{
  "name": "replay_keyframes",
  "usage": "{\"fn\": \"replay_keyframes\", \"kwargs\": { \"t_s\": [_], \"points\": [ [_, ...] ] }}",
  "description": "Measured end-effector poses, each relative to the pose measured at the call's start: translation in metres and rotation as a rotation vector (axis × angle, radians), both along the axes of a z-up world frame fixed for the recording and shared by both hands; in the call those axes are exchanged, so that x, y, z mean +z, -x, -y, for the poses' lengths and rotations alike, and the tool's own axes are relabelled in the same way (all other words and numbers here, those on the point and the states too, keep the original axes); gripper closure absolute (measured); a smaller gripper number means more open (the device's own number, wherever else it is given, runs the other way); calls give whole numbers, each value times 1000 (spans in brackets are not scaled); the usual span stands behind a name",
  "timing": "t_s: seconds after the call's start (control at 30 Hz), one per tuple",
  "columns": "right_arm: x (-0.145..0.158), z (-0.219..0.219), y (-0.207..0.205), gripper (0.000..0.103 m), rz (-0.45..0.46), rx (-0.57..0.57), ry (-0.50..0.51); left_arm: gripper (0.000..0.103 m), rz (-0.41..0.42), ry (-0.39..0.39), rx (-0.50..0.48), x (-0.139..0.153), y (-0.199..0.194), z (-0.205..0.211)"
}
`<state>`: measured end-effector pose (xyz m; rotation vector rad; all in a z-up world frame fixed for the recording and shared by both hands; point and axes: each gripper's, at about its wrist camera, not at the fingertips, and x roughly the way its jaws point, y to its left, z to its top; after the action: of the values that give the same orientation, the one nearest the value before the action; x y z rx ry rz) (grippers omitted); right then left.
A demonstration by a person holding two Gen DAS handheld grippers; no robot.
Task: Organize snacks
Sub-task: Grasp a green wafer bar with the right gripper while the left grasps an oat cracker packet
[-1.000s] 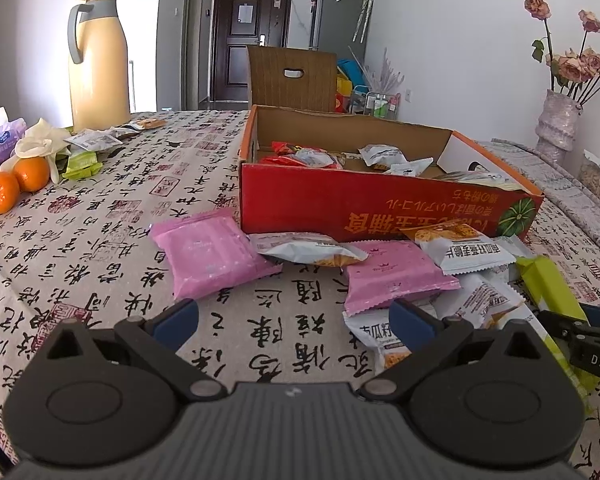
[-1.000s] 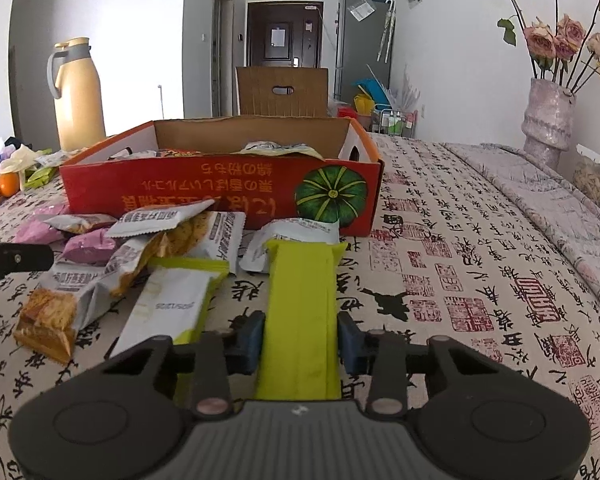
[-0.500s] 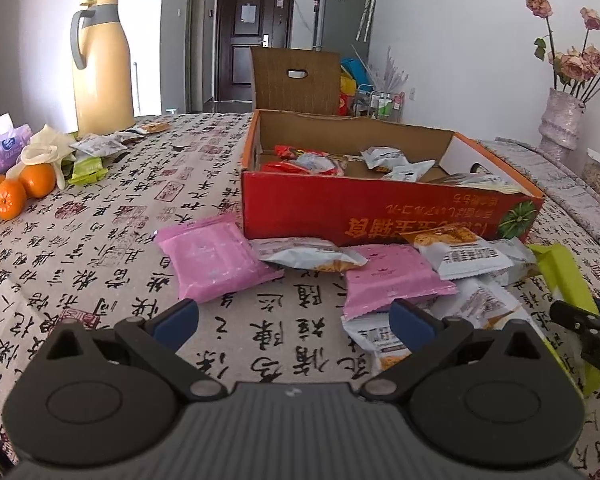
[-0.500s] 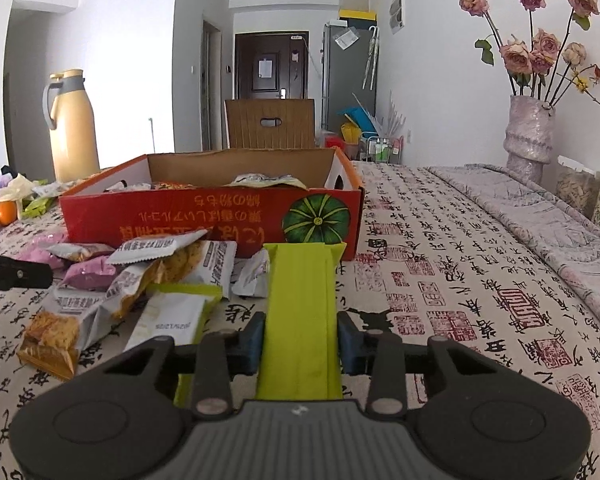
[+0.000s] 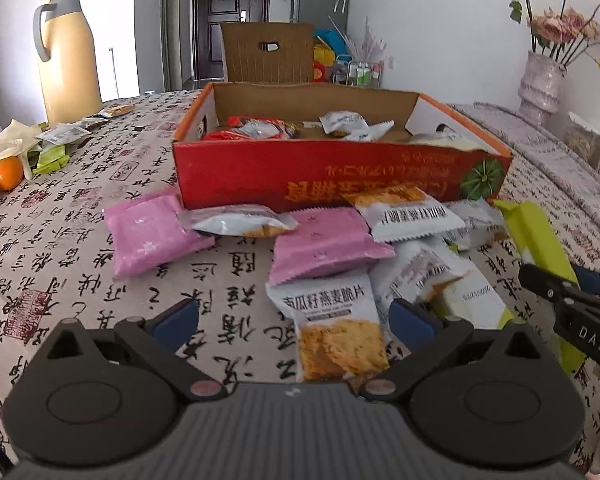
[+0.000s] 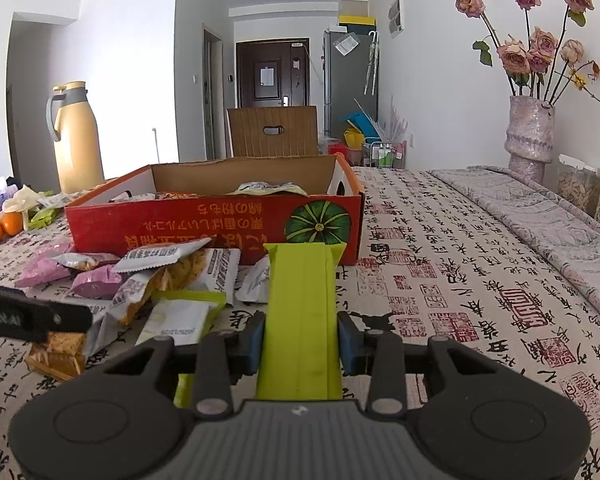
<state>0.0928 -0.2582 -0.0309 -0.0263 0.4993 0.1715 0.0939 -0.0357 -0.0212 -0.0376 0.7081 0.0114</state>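
Note:
My right gripper [image 6: 300, 340] is shut on a long lime-green snack packet [image 6: 302, 304], held lifted and pointing at the red cardboard box [image 6: 220, 224]. The same packet [image 5: 536, 236] shows at the right of the left wrist view. The box [image 5: 340, 176] holds several snacks. In front of it lies a pile: two pink packets [image 5: 152, 232], [image 5: 320, 240] and several grey-and-orange cracker packets. My left gripper [image 5: 294, 316] is open above the table, with one cracker packet [image 5: 336, 328] lying between its blue pads, untouched.
A yellow thermos jug [image 5: 66, 56], oranges [image 5: 6, 172] and loose wrappers sit at the far left. A vase of dried roses [image 6: 530, 136] stands at the right on a folded cloth. A brown chair back [image 6: 272, 130] rises behind the box.
The left gripper has slid right along the table toward the snack pile, so a cracker packet now lies between its fingers. The right gripper has raised the green packet slightly.

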Motion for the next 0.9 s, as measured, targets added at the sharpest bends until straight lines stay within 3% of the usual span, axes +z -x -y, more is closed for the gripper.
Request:
{"fn": "replay_keyframes", "kwargs": {
  "t_s": [0.13,0.33,0.4,0.5,0.9],
  "points": [
    [0,1,1,67,3,4,-8,4,-23,-17,8,-4,-1,6],
    [0,1,1,67,7,10,-16,31,-43,-11,-9,-7,1,10],
    [0,1,2,67,8,11,-19,46,-39,-14,-17,-6,3,11],
    [0,2,3,67,10,12,-20,57,-35,-23,-24,-5,5,13],
    [1,2,6,67,33,6,-25,60,-14,-9,-26,1,15,10]
  ]
}}
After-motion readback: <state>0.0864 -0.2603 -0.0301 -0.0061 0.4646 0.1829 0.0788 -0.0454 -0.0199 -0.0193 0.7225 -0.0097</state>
